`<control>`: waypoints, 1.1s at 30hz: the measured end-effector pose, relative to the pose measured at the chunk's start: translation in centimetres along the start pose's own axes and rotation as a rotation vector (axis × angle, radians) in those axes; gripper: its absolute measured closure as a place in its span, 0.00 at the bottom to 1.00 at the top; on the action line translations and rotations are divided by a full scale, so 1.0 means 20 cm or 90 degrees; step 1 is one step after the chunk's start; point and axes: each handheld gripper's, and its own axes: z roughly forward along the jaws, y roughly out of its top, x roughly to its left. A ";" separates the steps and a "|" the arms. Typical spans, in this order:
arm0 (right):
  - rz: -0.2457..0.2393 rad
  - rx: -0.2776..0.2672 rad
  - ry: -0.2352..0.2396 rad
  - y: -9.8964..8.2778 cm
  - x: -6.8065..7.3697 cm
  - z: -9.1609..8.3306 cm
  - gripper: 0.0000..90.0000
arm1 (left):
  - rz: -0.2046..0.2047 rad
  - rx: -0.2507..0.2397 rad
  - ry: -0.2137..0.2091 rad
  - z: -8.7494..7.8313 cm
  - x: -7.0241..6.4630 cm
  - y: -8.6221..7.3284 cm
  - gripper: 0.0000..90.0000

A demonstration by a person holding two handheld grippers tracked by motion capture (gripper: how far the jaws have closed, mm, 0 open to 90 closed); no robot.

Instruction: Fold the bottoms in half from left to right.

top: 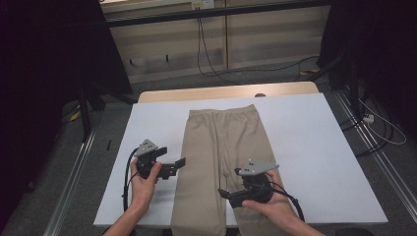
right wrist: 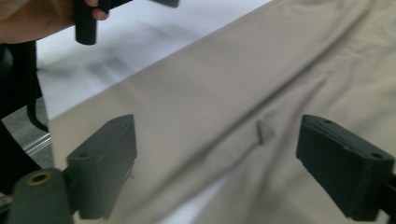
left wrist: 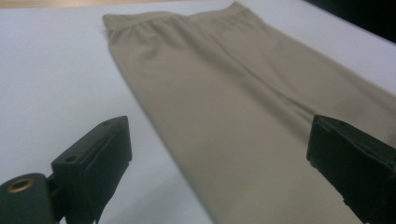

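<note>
Beige trousers flat on counter, soft, limp, light: pinch at leg edges; left gripper and right gripper both spread, empty.

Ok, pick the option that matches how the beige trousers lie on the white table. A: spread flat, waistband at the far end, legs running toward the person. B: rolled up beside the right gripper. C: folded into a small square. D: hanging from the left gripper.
A: the beige trousers lie flat on the white table, waistband toward the far edge and both legs reaching the near edge; no gripper holds them.
</note>
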 end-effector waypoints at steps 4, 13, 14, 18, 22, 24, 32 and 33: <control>-0.011 0.008 0.012 0.06 0.05 0.05 0.18 | 0.024 0.015 -0.019 0.05 0.01 0.08 0.09; -0.042 0.114 0.091 0.17 0.16 0.25 0.20 | 0.060 0.000 -0.028 0.27 0.07 0.31 0.12; -0.049 0.121 0.090 0.17 0.17 0.27 0.20 | 0.060 0.000 -0.028 0.27 0.07 0.31 0.12; -0.057 0.143 0.096 0.18 0.24 0.34 0.21 | 0.054 -0.009 -0.020 0.35 0.09 0.35 0.12; -0.095 0.170 0.098 0.18 0.35 0.43 0.23 | 0.072 -0.036 0.002 0.39 0.13 0.35 0.10; -0.113 0.180 0.098 0.18 0.39 0.46 0.29 | 0.054 -0.028 -0.004 0.39 0.16 0.35 0.10; -0.126 0.187 0.076 0.15 0.51 0.56 0.51 | 0.039 -0.030 0.017 0.34 0.20 0.32 0.08; -0.128 0.180 0.071 0.14 0.52 0.57 0.51 | 0.042 -0.026 0.017 0.34 0.20 0.31 0.08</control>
